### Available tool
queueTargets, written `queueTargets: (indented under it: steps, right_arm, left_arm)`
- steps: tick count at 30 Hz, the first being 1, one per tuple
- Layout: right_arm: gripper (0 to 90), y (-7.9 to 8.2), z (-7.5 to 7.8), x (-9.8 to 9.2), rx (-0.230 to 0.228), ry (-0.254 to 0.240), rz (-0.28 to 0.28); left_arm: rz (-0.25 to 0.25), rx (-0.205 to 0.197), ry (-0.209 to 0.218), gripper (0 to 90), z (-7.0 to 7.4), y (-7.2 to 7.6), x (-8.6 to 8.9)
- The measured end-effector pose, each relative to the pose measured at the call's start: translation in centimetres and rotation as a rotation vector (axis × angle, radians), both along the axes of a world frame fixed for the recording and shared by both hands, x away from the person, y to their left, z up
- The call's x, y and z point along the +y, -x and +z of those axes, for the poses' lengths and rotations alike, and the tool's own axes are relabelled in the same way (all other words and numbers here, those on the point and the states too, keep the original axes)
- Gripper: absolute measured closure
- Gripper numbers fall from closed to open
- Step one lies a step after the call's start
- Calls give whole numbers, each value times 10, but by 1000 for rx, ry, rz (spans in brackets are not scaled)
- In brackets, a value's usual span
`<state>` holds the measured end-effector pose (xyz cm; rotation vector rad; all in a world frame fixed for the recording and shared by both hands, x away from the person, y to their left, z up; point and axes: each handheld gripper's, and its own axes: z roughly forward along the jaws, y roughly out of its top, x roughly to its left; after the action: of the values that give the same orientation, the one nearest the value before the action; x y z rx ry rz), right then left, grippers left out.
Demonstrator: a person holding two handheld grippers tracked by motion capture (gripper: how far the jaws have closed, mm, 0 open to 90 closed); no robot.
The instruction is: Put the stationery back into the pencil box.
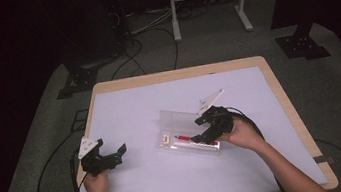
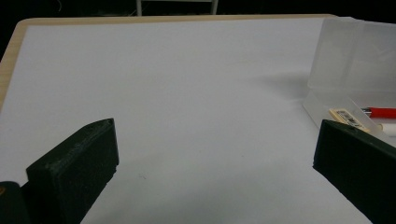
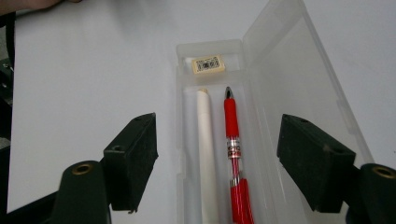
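My right gripper [image 3: 217, 158] hangs over the open clear case [image 3: 261, 93], its 2 jaws spread wide with nothing pinched between them. Directly below lie the red pen [image 3: 232, 144] and, just beside it, a white pen [image 3: 205, 149], both lengthwise in the tray. Beyond their tips sits a small labelled eraser [image 3: 208, 64]. To take the red pen cleanly, I judge I should drop straight down, straddle its barrel, and keep 1 jaw out of the white pen's way. My left gripper [image 1: 109, 157] rests on the table, jaws also spread, holding nothing.
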<state>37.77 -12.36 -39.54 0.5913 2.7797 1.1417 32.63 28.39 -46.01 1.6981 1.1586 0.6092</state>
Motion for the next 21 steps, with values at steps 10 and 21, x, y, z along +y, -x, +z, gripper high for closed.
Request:
queueTargets:
  steps: [10,21]
  right_arm:
    - [280,5,0,-15,10,-21,-28]
    - [278,10,-2,-27,6,-20,-42]
  left_arm:
    - [1,-1,-1,0,0,0,0]
    - [0,-1,-2,0,0,0,-1]
